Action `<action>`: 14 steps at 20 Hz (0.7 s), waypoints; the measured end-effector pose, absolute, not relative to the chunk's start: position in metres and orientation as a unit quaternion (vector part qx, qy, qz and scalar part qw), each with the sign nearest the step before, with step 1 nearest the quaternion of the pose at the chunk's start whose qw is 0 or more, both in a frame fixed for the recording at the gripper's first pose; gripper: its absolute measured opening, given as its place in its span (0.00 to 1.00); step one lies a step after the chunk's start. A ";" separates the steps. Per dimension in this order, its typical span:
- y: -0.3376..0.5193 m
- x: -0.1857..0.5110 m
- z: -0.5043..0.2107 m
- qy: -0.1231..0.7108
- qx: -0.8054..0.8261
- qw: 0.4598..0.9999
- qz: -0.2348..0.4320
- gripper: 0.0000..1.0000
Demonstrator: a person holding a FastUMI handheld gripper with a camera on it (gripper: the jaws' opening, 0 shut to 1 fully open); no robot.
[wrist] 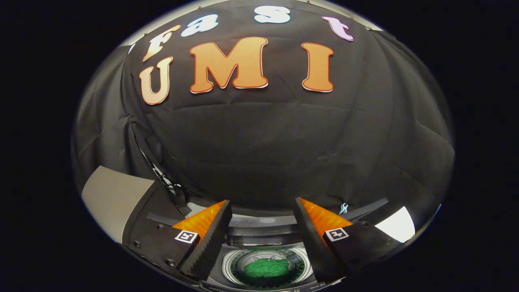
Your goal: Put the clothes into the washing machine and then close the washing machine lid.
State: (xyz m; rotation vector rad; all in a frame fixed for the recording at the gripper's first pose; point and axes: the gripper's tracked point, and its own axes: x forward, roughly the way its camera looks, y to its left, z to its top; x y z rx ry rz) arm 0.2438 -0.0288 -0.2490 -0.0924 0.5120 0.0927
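A crumpled green garment [265, 268] lies at the bottom of the round, perforated metal drum [243, 259] of a top-loading washing machine [259, 230], roughly in the drum's centre and touching nothing else that can be seen. The drum's mouth is uncovered. Along the machine's rear edge runs a grey control strip; it carries small printing, too blurred to read.

The gripper [262, 227] hangs above the opening, tilted so that it looks across the machine's rear edge toward the black cloth wall [263, 142]. Its two fingers [209, 243] are spread wide apart and hold nothing; the drum and the garment show in the gap between them, below. Each finger carries a small square black-and-white marker [186, 236]. A pale grey panel [115, 196] rises beside the machine's left edge.
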 end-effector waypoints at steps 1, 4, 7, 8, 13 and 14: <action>-0.030 0.238 -0.251 0.254 -0.046 0.965 0.047 0.99; -0.031 0.223 -0.255 0.258 -0.043 0.964 0.051 0.99; -0.034 0.208 -0.262 0.266 -0.039 0.962 0.054 0.99; -0.036 0.201 -0.265 0.270 -0.038 0.961 0.053 0.99; -0.047 0.154 -0.328 0.339 -0.025 0.940 0.037 1.00; -0.046 0.148 -0.337 0.349 -0.017 0.936 0.037 1.00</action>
